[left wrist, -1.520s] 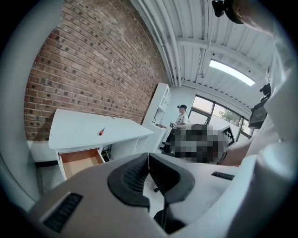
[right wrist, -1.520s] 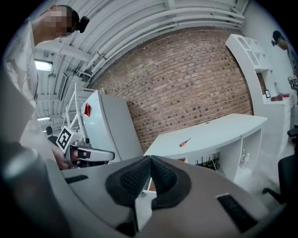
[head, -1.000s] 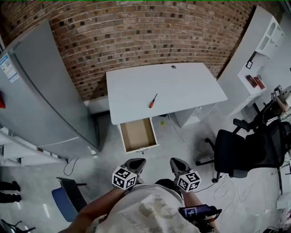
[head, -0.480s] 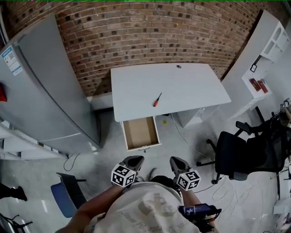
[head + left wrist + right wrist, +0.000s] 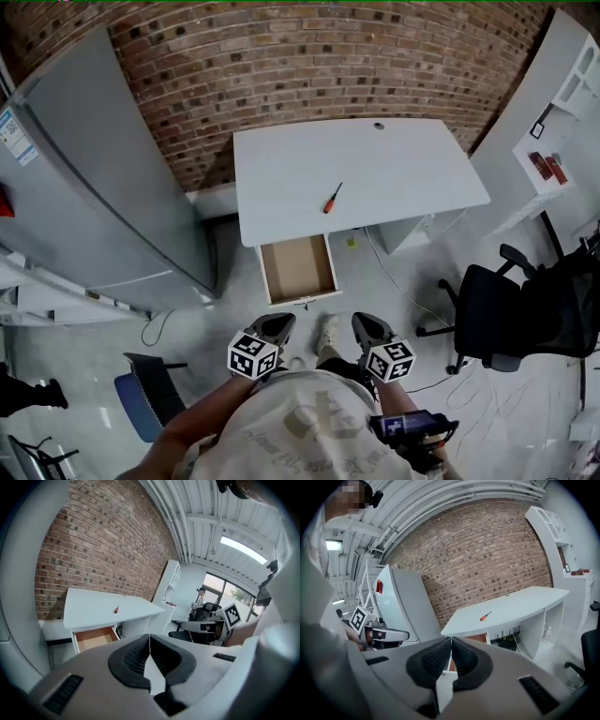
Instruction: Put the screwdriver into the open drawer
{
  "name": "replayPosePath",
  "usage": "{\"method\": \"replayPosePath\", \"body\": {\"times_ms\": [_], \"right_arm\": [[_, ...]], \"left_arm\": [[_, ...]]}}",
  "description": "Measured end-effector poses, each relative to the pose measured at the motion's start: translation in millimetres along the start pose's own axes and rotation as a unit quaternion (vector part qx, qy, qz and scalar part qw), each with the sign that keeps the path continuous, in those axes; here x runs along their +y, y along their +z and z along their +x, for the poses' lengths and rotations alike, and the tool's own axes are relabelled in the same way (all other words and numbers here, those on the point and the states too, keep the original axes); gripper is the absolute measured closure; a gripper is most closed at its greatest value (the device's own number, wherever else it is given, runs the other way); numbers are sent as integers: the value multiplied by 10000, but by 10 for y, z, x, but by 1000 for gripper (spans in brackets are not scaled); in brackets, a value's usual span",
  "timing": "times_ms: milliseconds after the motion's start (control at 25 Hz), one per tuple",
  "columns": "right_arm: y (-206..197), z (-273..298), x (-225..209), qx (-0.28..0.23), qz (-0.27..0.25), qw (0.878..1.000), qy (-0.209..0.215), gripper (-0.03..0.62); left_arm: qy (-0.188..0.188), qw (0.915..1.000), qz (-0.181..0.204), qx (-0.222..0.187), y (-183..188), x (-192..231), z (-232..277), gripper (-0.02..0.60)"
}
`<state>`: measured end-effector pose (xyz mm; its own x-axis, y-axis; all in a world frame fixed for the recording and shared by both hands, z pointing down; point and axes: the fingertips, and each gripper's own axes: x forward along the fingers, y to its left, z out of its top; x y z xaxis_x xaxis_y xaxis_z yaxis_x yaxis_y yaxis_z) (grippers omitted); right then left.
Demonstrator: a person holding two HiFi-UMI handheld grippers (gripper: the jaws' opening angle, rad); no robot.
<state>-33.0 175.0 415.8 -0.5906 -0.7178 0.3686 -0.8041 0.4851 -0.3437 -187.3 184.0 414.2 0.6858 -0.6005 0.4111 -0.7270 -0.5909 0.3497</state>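
Observation:
A screwdriver (image 5: 332,199) with an orange-red handle lies on the white desk (image 5: 403,169), near its front edge. Just below it the open drawer (image 5: 298,269) sticks out, wood-lined and empty. My left gripper (image 5: 273,325) and right gripper (image 5: 366,325) hang side by side over the floor, well short of the drawer, both shut with nothing between the pads. In the left gripper view, the screwdriver (image 5: 116,609) and the drawer (image 5: 95,638) lie far beyond the closed left gripper (image 5: 149,641). The right gripper view shows the screwdriver (image 5: 485,616) beyond its closed right gripper (image 5: 451,644).
A tall grey cabinet (image 5: 84,178) stands left of the desk against the brick wall. A black office chair (image 5: 506,309) and floor cables sit at the right, by a white shelf unit (image 5: 553,131). A blue chair (image 5: 141,403) is at lower left.
The desk and drawer have drawn nearer as the person steps forward. Both grippers have moved a little towards the drawer, still shut.

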Motion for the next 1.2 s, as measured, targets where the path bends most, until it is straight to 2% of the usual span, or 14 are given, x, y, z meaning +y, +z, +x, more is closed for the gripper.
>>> {"method": "replayPosePath", "body": {"times_ms": [560,760,1200], "right_arm": [[259,533,-561,111,271,9996,60,571],[495,778,-721,59,229,9997,115,571],[675,1017,-1179,113,353,9992,114,571]], "left_arm": [[222,9994,-101,243,204,385,431,558],[149,9992,-116,343,327,454,716,558],[124,9987,-165,460,601,617,1257,558]]}}
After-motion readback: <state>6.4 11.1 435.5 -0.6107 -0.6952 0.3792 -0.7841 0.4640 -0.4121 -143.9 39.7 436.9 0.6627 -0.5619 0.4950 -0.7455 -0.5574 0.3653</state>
